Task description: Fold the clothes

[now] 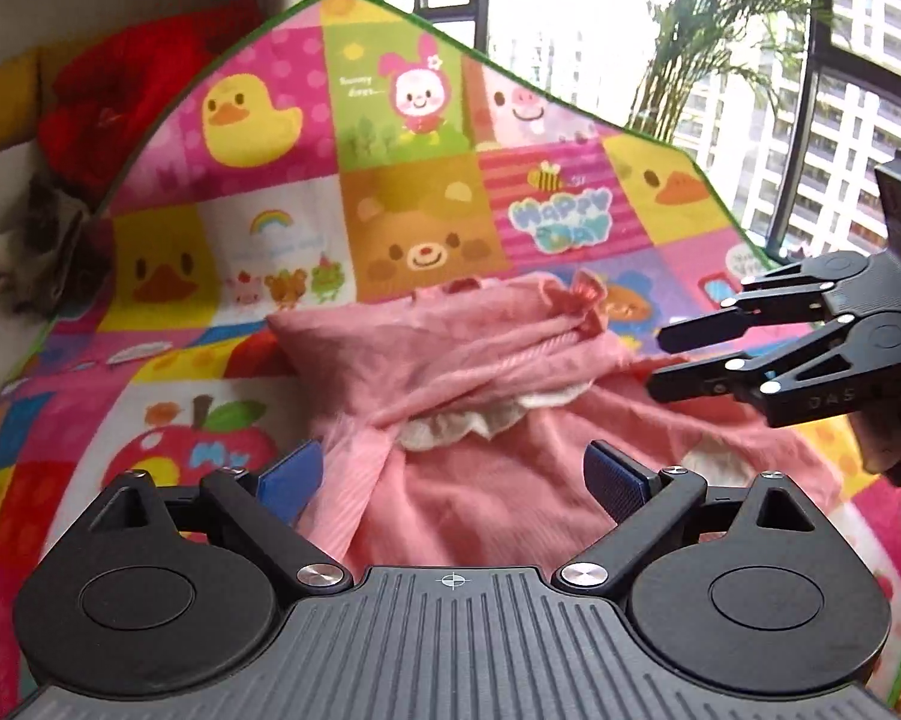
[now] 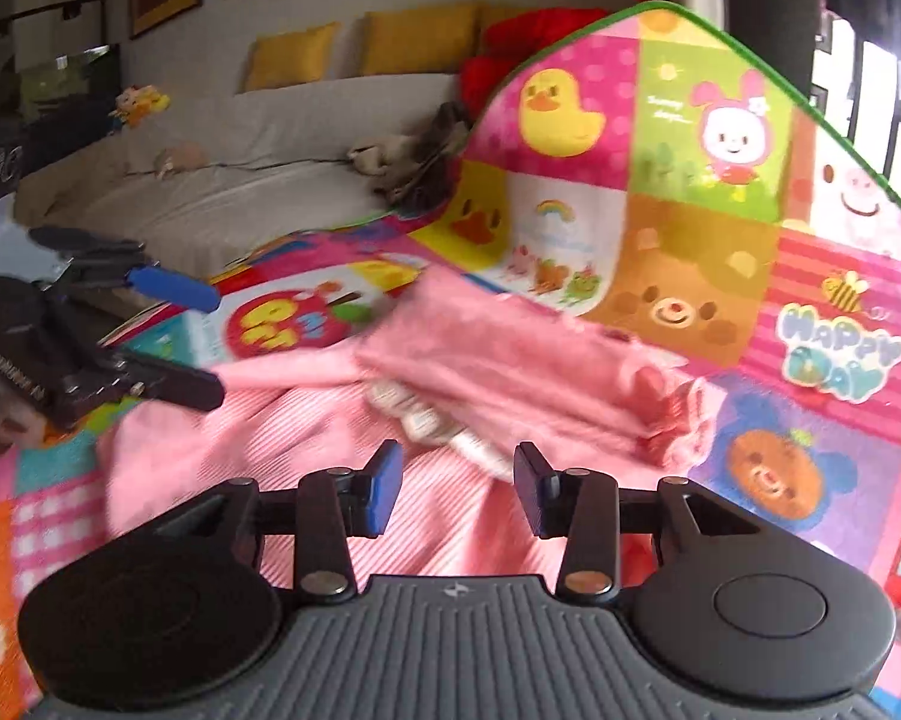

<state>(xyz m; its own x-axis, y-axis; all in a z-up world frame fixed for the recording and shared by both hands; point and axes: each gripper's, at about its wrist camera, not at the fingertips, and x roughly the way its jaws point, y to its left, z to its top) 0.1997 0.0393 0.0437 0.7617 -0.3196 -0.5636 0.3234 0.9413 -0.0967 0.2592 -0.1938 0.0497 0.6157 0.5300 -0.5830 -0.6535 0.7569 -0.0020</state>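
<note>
We judge the fold partly done: the pink garment (image 1: 480,396) lies on the cartoon mat (image 1: 258,240), upper part doubled over, with left gripper (image 1: 450,474) and right gripper (image 2: 456,489) both spread, holding nothing.

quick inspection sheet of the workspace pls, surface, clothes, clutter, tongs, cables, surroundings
surface: cartoon play mat, far end curled upward
job's things: pink garment lying partly folded on the mat, white frill showing
clutter: red cloth heap beyond the mat
grippers: left tongs open above the garment, empty; right tongs open, empty
cables: nothing seen
surroundings: sofa with yellow cushions, window, plant
</note>
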